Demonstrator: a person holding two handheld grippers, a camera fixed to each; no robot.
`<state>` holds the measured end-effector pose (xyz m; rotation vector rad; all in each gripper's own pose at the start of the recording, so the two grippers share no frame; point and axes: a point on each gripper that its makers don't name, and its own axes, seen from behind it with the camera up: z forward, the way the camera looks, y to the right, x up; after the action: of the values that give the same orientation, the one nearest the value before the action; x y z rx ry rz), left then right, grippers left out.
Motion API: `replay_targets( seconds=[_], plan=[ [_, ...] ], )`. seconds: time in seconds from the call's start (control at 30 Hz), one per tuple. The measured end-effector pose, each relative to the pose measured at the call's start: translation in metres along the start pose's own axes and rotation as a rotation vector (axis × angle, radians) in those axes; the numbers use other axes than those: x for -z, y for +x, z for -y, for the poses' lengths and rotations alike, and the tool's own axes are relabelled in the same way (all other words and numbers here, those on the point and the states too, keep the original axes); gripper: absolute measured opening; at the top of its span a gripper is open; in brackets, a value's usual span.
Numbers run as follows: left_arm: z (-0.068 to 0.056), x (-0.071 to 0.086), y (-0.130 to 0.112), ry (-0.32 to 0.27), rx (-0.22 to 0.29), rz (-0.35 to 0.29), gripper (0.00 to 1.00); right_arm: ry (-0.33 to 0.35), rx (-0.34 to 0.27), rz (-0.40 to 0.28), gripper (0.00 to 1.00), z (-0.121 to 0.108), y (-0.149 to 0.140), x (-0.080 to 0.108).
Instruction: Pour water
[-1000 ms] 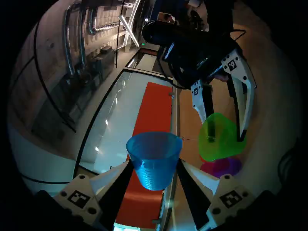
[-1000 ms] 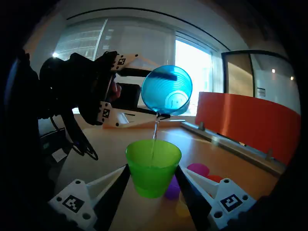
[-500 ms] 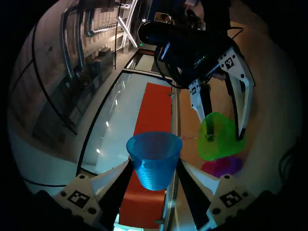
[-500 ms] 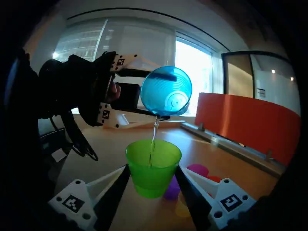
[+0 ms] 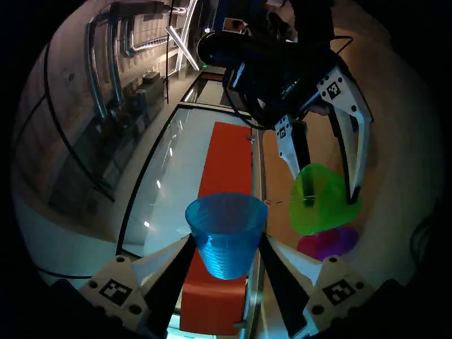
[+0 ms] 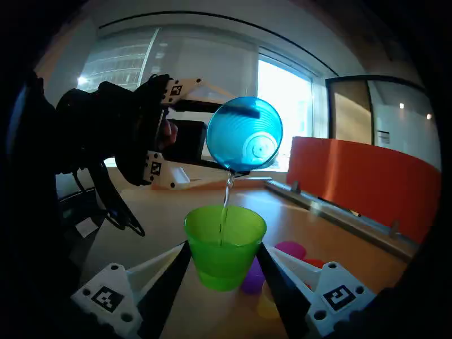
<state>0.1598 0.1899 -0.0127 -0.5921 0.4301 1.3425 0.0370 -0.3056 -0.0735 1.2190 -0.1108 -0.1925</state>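
Observation:
My left gripper (image 5: 226, 248) is shut on a blue plastic cup (image 5: 226, 233). In the right gripper view that blue cup (image 6: 244, 134) is tipped on its side above a green cup (image 6: 225, 246), and a thin stream of water (image 6: 225, 200) falls from its rim into the green one. My right gripper (image 6: 225, 257) is shut on the green cup, which stands upright. In the left gripper view the green cup (image 5: 322, 199) appears between the right gripper's fingers (image 5: 358, 152), with a hand behind them.
A wooden table (image 6: 169, 214) lies below the cups. Purple, pink and orange cups (image 6: 291, 248) sit on it just behind the green cup. An orange partition (image 6: 367, 181) runs along the table's far side, with windows beyond.
The blue cup has tipped slightly further, its mouth turned more toward the right gripper's camera. Water keeps running into the green cup. Both grippers stay nearly still.

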Motion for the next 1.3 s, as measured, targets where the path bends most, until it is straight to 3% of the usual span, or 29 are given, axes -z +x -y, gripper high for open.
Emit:
replay_targets(
  seconds=[1.3],
  plan=[
    [0.0012,0.0023,0.0084,0.012,-0.059,-0.004,0.79,-0.005,-0.005,-0.004,0.85,-0.0008,0.0005,0.0005]
  ],
)
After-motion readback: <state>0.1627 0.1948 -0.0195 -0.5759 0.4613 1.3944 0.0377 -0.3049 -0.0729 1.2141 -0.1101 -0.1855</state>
